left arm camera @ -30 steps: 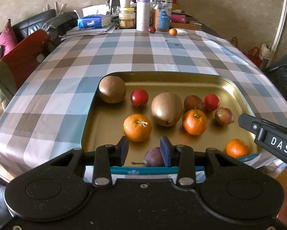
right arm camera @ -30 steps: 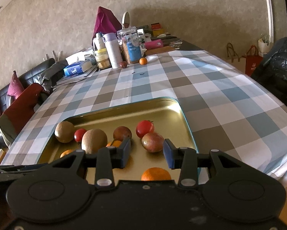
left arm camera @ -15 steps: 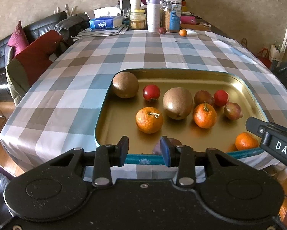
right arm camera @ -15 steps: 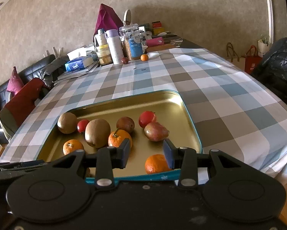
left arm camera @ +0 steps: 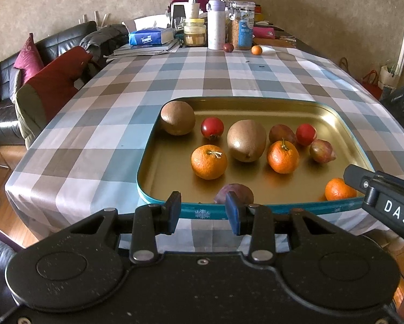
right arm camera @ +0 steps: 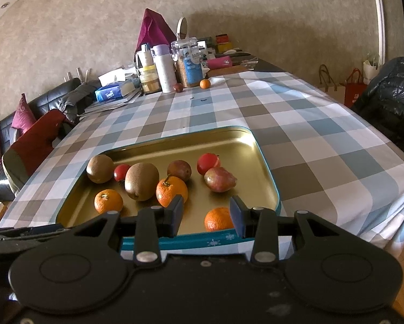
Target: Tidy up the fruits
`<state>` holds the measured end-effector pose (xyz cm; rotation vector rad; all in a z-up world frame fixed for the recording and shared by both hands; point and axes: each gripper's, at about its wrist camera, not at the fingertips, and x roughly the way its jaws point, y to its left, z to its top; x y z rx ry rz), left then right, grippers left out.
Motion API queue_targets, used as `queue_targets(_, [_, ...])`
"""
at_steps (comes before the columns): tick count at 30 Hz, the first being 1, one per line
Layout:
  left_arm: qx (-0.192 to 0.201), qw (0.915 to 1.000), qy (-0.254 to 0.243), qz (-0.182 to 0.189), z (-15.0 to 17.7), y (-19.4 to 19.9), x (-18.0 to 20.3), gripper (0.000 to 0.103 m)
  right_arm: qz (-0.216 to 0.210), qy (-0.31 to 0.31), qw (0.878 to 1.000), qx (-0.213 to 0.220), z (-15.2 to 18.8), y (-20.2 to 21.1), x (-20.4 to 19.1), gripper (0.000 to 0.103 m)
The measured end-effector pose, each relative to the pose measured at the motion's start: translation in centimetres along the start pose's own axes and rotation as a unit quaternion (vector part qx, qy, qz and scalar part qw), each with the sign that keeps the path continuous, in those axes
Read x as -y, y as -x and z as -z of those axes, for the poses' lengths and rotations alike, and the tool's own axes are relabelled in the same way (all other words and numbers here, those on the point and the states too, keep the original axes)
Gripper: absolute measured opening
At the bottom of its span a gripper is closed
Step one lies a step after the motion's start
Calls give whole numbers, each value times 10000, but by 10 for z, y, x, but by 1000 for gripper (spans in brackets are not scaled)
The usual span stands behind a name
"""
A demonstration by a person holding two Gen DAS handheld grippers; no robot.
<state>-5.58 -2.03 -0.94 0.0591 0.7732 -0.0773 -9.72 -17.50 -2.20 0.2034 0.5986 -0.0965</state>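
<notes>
A gold tray with a teal rim (left arm camera: 296,208) lies on the checked tablecloth near the table's front edge. It holds two brown kiwis (left arm camera: 246,140), three mandarins (left arm camera: 208,162), two red tomatoes (left arm camera: 212,127), some reddish fruits (left arm camera: 322,151) and a purple one (left arm camera: 234,193). My left gripper (left arm camera: 203,210) hovers before the tray's front rim, open with nothing between its fingers. My right gripper (right arm camera: 206,216) stands open and empty near the tray (right arm camera: 266,162), by a mandarin (right arm camera: 218,218). One of its fingers shows at the right edge of the left wrist view.
At the table's far end stand a white bottle (left arm camera: 216,24), jars, a tissue box (left arm camera: 150,36), a dark fruit (left arm camera: 228,47) and a small orange (left arm camera: 256,50). A black sofa with cushions (left arm camera: 26,59) and a red-draped chair (left arm camera: 53,81) flank the left; a black jacket (right arm camera: 388,91) lies right.
Both grippers have drawn back from the tray, so it now sits farther ahead and its front rim shows. The fruits have not moved. Jaws unchanged.
</notes>
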Motion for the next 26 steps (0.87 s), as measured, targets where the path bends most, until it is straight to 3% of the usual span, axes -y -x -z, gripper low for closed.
queue_targets(26, [-100, 9999, -76, 42, 3, -5, 3, 47, 71, -40, 9999, -117, 3, -5, 3, 41])
